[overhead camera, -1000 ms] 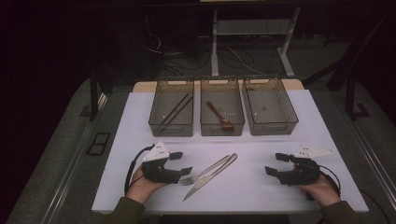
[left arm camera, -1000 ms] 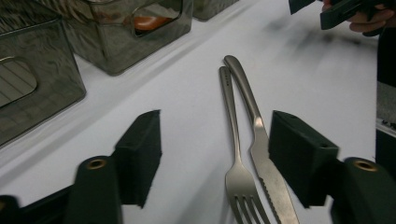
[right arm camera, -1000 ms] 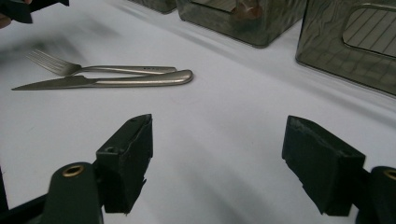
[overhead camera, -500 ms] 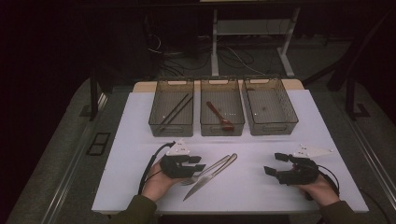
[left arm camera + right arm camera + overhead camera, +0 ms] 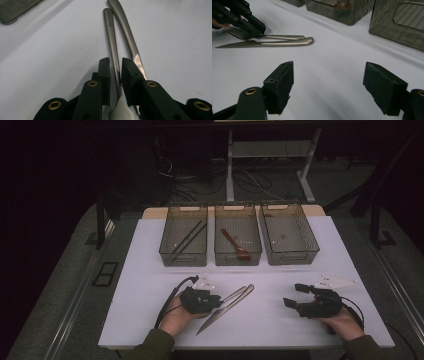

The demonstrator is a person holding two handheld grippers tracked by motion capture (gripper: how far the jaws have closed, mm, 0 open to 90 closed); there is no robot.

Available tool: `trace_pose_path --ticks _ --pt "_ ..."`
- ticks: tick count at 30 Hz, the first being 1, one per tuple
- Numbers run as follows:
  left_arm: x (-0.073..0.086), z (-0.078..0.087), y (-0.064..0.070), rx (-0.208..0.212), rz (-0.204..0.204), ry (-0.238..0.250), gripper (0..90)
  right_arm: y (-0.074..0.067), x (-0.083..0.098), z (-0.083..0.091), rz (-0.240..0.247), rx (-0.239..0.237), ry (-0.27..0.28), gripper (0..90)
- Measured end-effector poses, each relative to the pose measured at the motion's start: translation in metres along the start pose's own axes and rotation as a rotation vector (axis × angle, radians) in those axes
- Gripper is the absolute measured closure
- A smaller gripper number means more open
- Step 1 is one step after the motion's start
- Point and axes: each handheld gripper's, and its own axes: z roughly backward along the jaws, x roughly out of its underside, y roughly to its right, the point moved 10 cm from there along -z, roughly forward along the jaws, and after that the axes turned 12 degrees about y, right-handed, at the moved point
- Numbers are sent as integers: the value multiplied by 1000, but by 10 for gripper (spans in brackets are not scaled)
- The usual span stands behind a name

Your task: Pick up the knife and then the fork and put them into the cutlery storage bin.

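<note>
At the near edge of the white table (image 5: pixel 150 270), two hands come in from 6 o'clock, each holding a black claw.

The left gripper (image 5: pixel 212 301) sits at about 7 o'clock on the table. In the left gripper view its two jaws stand one on each side of the thin neck of a metal fork (image 5: pixel 112 47). The jaws are very close to the fork, but a tiny gap shows by each, so I cannot tell if they are squeezing it yet. The fork lies flat on the table. Its handle points away toward 1 o'clock.

A metal knife (image 5: pixel 225 309) lies just beside the fork, on its right, almost touching it. Its pointy blade points to 7 o'clock and its round handle end to 1 o'clock.

The right gripper (image 5: pixel 295 296) is at about 5 o'clock, well apart from the fork and knife. Its jaws are spread wide with nothing between them.

Farther off, toward 12 o'clock, three see-through bins stand in a row. The left bin (image 5: pixel 183 252) holds dark chopsticks (image 5: pixel 185 241). The middle bin (image 5: pixel 237 256) holds a brown spoon (image 5: pixel 236 244). The right bin (image 5: pixel 290 255) stands beside them.
</note>
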Motion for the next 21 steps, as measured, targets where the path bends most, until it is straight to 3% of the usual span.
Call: trace_pose_path --ticks 7,10,21 --pt "3 0 2 -5 -19 -12 772 0 0 0 -1 1 1 238" --pt "3 -1 3 -22 -50 -13 789 1 0 0 -2 2 3 238" --pt "3 1 -1 -34 -64 -15 841 0 -1 0 -3 -1 5 238"
